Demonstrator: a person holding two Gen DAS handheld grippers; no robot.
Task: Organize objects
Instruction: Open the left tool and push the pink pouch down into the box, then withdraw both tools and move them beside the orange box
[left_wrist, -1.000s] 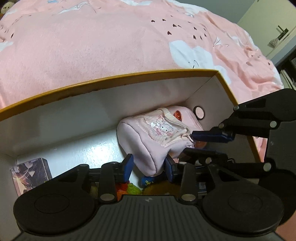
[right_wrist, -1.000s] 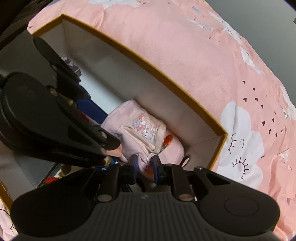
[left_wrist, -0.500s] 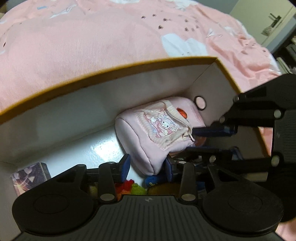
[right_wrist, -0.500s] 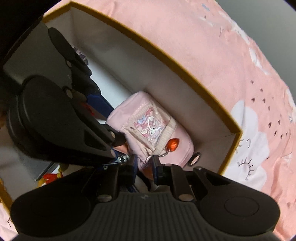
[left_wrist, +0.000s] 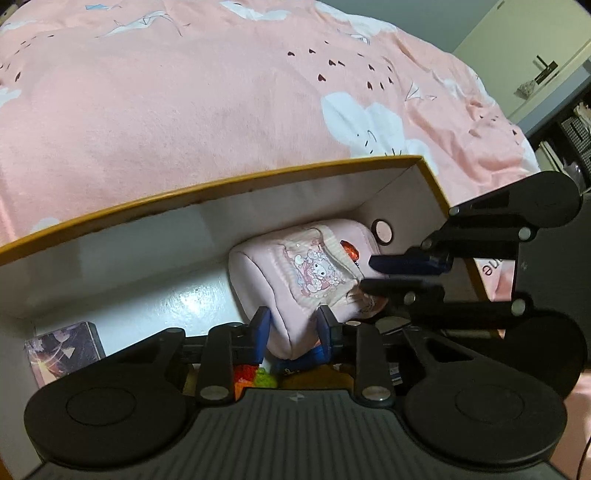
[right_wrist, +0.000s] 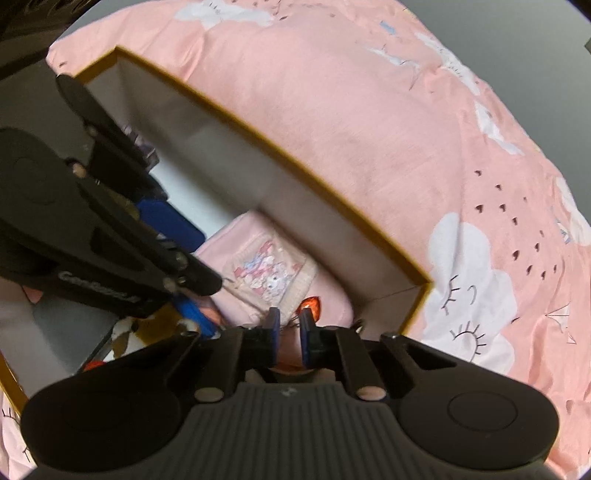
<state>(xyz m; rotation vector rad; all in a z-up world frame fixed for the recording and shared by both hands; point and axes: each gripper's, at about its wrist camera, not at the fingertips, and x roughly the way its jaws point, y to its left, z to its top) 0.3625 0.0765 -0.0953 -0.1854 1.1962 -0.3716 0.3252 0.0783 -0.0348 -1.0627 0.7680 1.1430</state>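
Inside the yellow-rimmed box (left_wrist: 229, 181) on the pink bedspread (left_wrist: 184, 92), the pink pouch (left_wrist: 295, 269) lies at the right end — long axis toward the far corner — its near end between the left gripper (left_wrist: 293, 328)'s part-spread jaws, its drawstring side between the right gripper (right_wrist: 288, 325)'s narrow jaws.

only a partial "ne" in red shows on the pink sheet (left_wrist: 496, 275) beside the box (left_wrist: 436, 192)
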